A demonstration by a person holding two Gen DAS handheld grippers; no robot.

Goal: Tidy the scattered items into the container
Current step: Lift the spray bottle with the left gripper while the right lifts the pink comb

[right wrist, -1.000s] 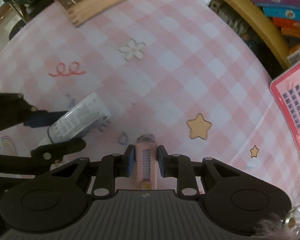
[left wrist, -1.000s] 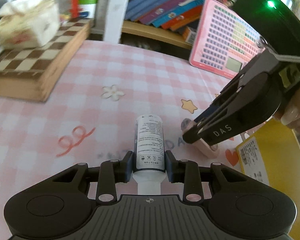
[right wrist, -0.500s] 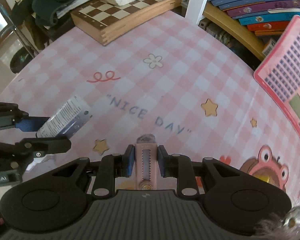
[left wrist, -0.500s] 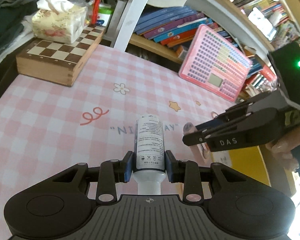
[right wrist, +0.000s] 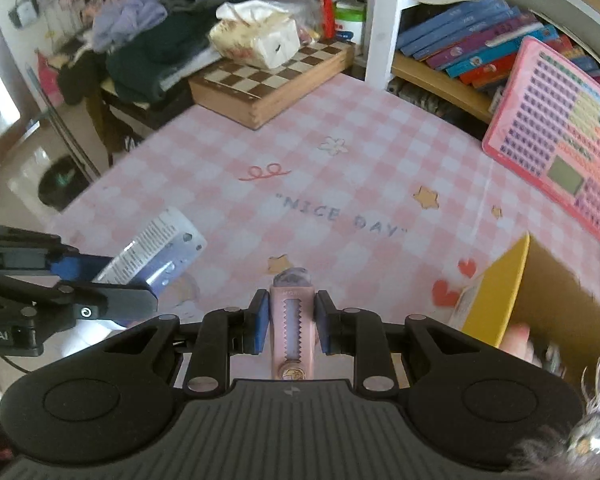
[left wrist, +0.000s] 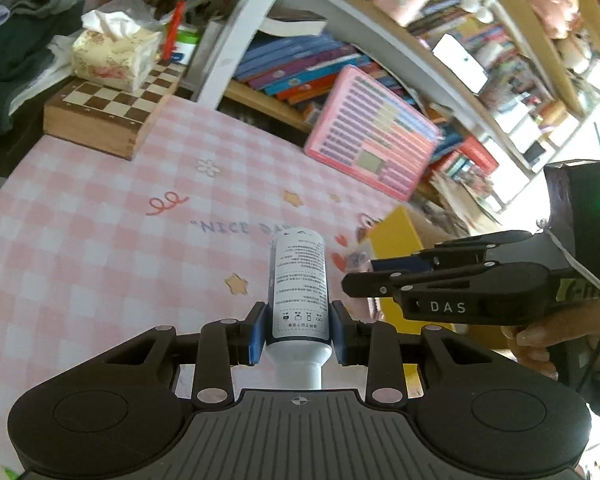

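Observation:
My left gripper (left wrist: 298, 330) is shut on a white bottle (left wrist: 299, 292) with small printed text, held above the pink checked tablecloth (left wrist: 100, 248). The bottle also shows in the right wrist view (right wrist: 156, 248). My right gripper (right wrist: 290, 328) is shut on a pink utility knife (right wrist: 292, 320) with a toothed slider, also raised above the cloth. The right gripper (left wrist: 364, 280) shows in the left wrist view, just right of the bottle. A yellow cardboard box (right wrist: 496, 292), open at the top, sits at the table's right side; it also shows in the left wrist view (left wrist: 396, 236).
A wooden chessboard box (right wrist: 272, 80) with a tissue pack (right wrist: 256, 38) on it stands at the back left. A pink keyboard toy (right wrist: 560, 140) leans at the back right, before a shelf of books (right wrist: 480, 44). Clothes (right wrist: 148, 52) are piled at the far left.
Both grippers have risen well above the table with their items still held. The yellow box has come into view to the right.

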